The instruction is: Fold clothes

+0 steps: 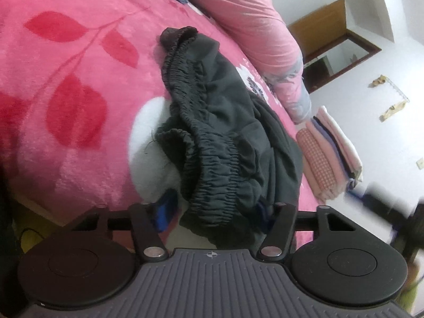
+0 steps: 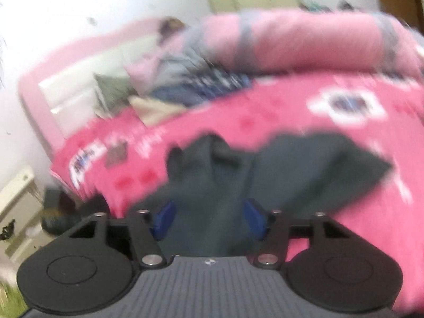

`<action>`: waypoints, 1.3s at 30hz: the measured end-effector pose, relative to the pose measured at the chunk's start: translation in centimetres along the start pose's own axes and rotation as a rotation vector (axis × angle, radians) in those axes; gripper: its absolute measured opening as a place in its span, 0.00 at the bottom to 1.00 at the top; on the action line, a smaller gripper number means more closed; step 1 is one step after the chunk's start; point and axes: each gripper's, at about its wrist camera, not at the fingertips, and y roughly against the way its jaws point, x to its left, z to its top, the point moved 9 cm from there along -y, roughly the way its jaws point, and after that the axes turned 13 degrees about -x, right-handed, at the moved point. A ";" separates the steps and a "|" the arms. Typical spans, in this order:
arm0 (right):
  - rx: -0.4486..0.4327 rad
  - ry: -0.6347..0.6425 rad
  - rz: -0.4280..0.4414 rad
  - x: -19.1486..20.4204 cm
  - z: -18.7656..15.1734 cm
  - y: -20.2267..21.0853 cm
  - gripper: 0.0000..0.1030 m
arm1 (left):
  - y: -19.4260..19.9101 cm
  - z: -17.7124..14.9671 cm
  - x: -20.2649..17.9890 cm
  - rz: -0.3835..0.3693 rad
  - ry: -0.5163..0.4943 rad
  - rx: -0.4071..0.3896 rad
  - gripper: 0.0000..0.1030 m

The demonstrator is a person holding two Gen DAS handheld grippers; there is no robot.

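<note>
Cloth fills both sets of jaws: the left gripper (image 1: 214, 212) is clamped on the gathered elastic waistband (image 1: 212, 193) of the dark grey trousers (image 1: 225, 111), and the right gripper (image 2: 209, 220), badly blurred, appears to pinch another bunch of the same fabric. Beyond them the trousers lie crumpled on the pink blanket (image 1: 66, 79) near the bed's front edge. They look soft, limp and light, likely to sag wherever unsupported. The thick waistband offers the firmest hold. A pink quilt (image 1: 251, 13) sits farther back.
</note>
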 end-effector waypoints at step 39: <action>-0.368 0.235 -0.121 -0.5 16.8 -6.5 0.07 | 2.9 7.6 -6.8 0.048 -0.374 -0.289 0.30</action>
